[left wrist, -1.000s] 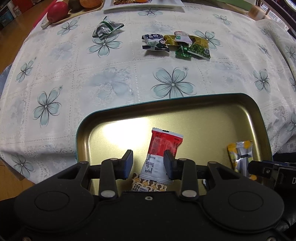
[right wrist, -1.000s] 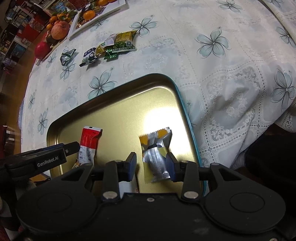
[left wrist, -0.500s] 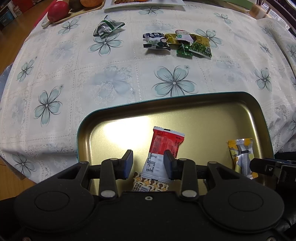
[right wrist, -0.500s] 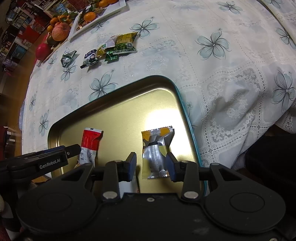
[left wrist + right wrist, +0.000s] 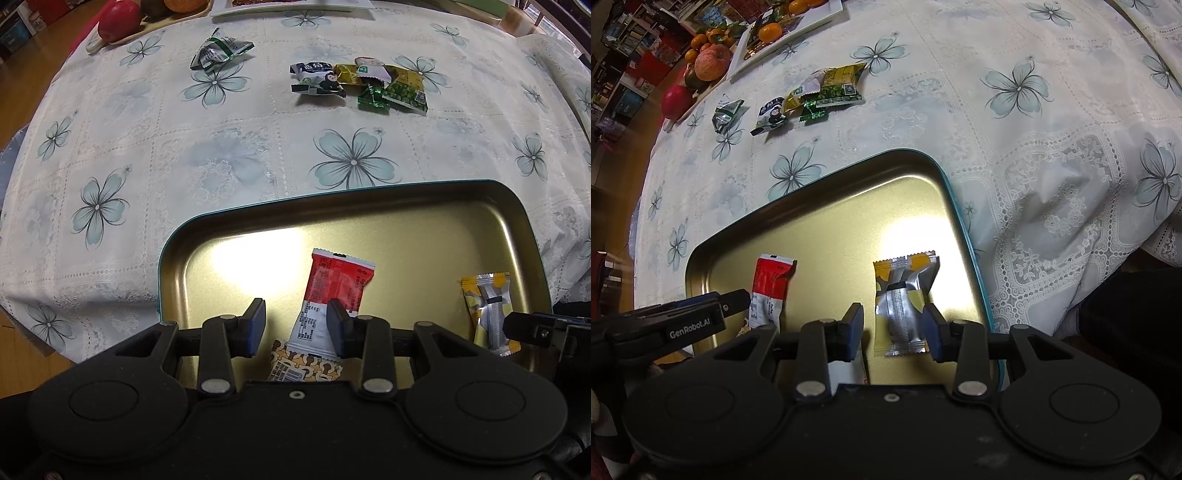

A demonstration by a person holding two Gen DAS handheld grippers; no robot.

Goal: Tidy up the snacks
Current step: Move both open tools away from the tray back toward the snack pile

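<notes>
Both cameras sit just behind their jaws, close above the tray (image 5: 517, 236), tilted steeply down and out across the worktop (image 5: 236, 155). The left view faces the tray's far rim squarely; the right view looks slantwise from the tray's right end. They share the tray and the packets (image 5: 812, 99) beyond — each view also catches the other gripper's tip.

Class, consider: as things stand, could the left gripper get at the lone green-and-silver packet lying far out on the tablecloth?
Probably yes: the left gripper is open and holds nothing, and only bare tablecloth surrounds the green-and-silver packet.
</notes>
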